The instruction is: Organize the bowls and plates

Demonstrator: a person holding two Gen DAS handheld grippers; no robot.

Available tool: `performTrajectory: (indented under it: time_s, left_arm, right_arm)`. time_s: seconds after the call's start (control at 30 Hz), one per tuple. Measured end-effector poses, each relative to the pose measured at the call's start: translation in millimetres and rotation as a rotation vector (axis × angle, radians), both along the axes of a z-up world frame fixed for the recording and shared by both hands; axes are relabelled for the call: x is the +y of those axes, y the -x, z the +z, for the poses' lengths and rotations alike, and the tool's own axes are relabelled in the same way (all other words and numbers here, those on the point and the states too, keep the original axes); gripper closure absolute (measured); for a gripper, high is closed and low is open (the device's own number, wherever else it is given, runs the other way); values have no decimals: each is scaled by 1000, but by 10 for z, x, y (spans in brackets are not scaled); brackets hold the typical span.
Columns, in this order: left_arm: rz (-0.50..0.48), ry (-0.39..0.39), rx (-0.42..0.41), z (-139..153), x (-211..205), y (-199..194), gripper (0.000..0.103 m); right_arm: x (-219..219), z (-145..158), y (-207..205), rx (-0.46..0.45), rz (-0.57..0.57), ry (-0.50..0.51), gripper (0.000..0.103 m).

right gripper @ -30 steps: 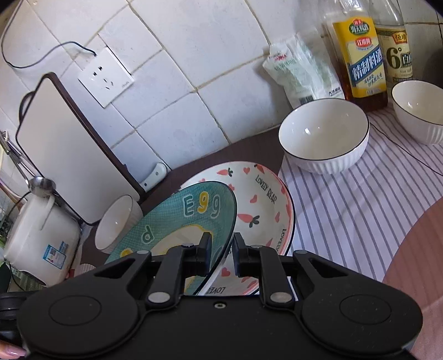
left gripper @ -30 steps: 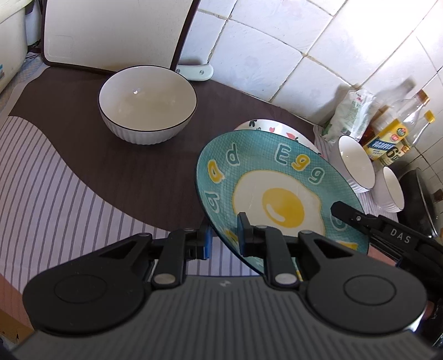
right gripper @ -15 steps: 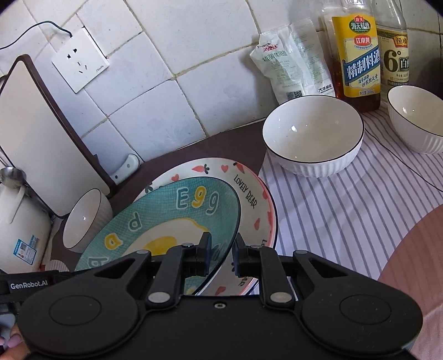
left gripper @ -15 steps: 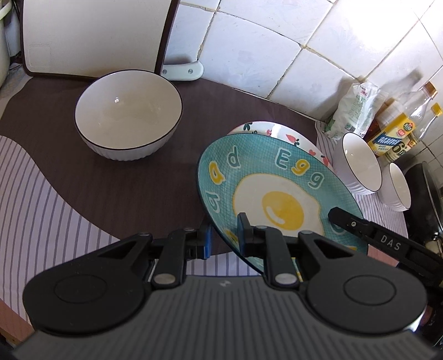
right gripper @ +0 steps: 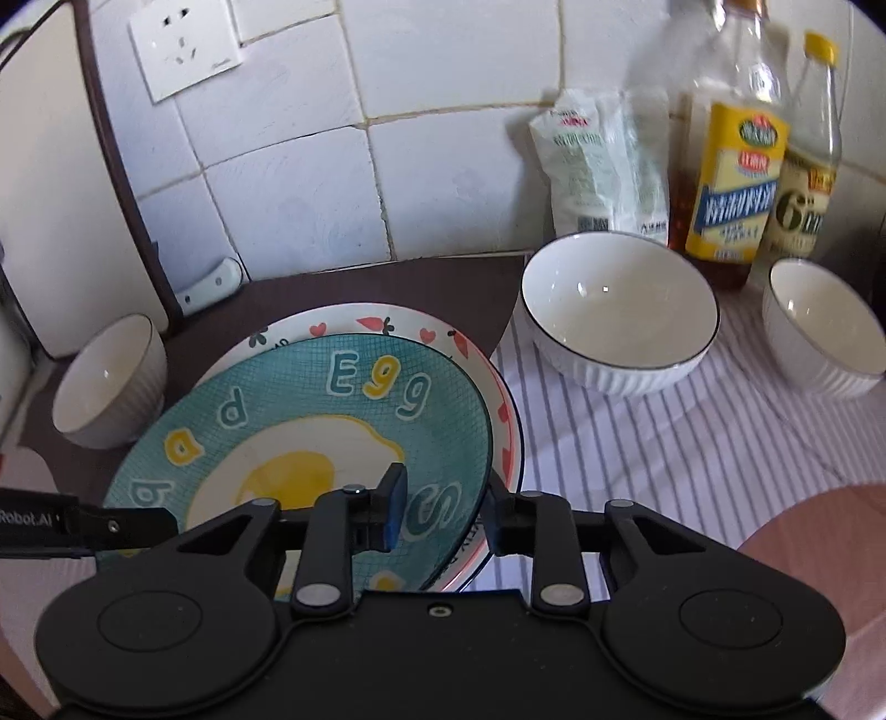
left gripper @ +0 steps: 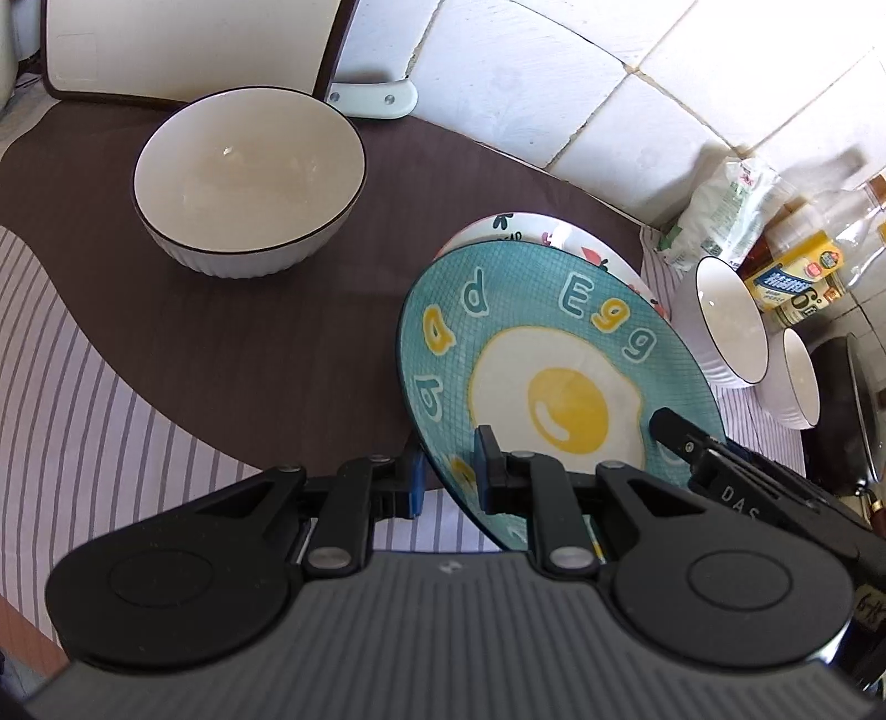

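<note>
A teal plate with a fried-egg print [left gripper: 559,354] [right gripper: 310,421] lies tilted over a white plate with hearts and carrots [left gripper: 520,230] [right gripper: 387,324]. My left gripper [left gripper: 448,476] is shut on the teal plate's near rim. In the right wrist view my right gripper [right gripper: 443,512] has its jaws opening, with the plate's rim between them and a gap at the pads. A large white ribbed bowl [left gripper: 249,177] [right gripper: 105,382] stands to the left on the brown mat. Two more white bowls [right gripper: 620,310] [right gripper: 819,327] stand to the right.
Oil and vinegar bottles [right gripper: 731,183] and a white bag [right gripper: 603,166] line the tiled wall on the right. A cutting board [left gripper: 183,44] leans at the back left, with a knife handle [left gripper: 376,102] behind it. A dark pan [left gripper: 841,415] sits at the far right.
My right gripper's jaws have parted from the teal plate's rim. The teal plate has come down flatter over the white plate. My left gripper keeps its hold.
</note>
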State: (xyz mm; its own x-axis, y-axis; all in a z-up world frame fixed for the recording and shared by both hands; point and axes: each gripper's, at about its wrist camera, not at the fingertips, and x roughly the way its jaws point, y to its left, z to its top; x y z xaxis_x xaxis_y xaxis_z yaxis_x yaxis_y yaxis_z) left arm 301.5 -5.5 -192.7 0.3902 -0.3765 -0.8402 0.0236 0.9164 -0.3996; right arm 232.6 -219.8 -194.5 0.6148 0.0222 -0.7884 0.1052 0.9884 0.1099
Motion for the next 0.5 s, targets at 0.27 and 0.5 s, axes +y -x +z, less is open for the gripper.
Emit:
performTrajectory:
  time_s: [0.27,0.5]
  left_arm:
    - [21,9,37,11,6,-4,88]
    - [-20,-2,28,205,199,104,88]
  right_arm:
    - [266,-43,-12,27,54,248,64]
    - [209,182,137,-5,5,160,65]
